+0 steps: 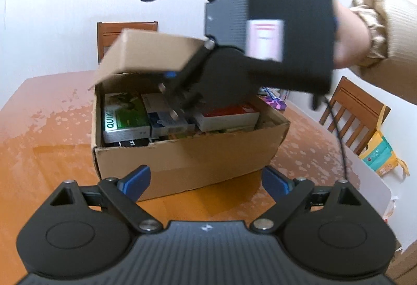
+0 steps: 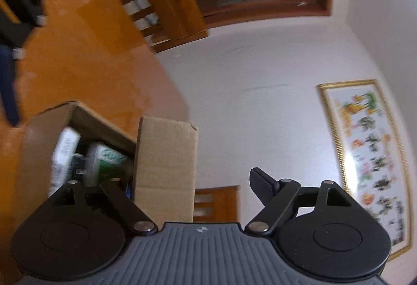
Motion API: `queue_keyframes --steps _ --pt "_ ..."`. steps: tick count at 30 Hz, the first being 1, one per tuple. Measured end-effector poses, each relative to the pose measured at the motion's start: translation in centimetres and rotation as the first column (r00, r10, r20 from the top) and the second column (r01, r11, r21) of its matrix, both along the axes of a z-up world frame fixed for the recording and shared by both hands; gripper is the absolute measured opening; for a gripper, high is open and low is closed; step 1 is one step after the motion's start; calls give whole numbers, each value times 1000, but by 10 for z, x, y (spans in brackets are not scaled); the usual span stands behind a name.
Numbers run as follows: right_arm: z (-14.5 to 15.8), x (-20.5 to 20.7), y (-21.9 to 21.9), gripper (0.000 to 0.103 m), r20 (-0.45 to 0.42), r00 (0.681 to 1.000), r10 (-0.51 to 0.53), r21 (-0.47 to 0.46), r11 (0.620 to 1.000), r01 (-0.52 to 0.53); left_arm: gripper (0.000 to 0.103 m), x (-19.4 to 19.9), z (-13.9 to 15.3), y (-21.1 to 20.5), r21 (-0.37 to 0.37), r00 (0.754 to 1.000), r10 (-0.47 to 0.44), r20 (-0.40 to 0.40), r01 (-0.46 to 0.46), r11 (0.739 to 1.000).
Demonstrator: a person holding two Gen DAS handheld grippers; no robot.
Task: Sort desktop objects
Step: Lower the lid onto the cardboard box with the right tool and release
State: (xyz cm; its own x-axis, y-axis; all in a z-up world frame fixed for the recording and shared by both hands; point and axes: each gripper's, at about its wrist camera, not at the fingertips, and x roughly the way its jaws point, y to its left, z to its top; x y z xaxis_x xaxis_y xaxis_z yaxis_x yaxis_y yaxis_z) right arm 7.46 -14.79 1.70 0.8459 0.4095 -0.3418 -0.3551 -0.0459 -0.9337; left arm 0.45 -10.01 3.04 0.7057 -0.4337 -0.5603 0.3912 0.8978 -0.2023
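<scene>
Two handheld grippers at an open cardboard box of packets on an orange wooden counter

The cardboard box point(image 1: 182, 157) stands near the middle of the counter point(image 1: 39, 154), its flap point(image 1: 146, 53) raised at the far side. Inside lie several small packets, among them a green and white packet point(image 1: 125, 118) at the left, a white and blue one point(image 1: 166, 115) in the middle and a red and white packet point(image 1: 226, 115) at the right. The left gripper point(image 1: 206, 182) hovers at the box's near wall, its blue fingers point(image 1: 138, 179) parted with nothing between them. The right gripper point(image 1: 166, 35), held by a hand point(image 1: 349, 37) in a tan sleeve, is over the box with its fingers spread wide and empty, the lower one reaching in above the packets. Wooden chairs point(image 1: 349, 118) stand at the counter's far and right edges
</scene>
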Motion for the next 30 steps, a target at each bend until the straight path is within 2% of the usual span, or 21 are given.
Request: queue_keyframes --steps 4,8,14,20,23,26,28,30 --pt "5 -7 0 93 -49 999 -5 -14 1000 4 92 2 3 3 7 1000 1 9 -1 1000" --pt "17 -4 3 93 -171 985 -33 -20 999 30 92 -2 4 5 13 1000 -4 19 4 1000" --pt "36 8 18 94 -384 919 -85 30 994 105 92 -10 0 10 21 1000 5 10 -5 1000" --pt "32 9 32 94 -494 864 -95 59 988 142 92 -18 -3 18 23 1000 25 -4 -25 999" --pt "29 6 39 94 -515 852 -95 69 986 152 92 -20 -5 21 30 1000 29 -11 -29 999" --pt "36 5 39 94 -558 825 -90 103 979 177 92 -22 -4 23 38 999 34 -4 -34 999" --pt "47 9 32 94 -586 805 -91 146 966 215 92 -19 -1 25 42 999 37 9 -38 998" --pt "60 17 15 94 -618 778 -110 199 936 291 92 -15 3 26 48 999 37 26 -38 998"
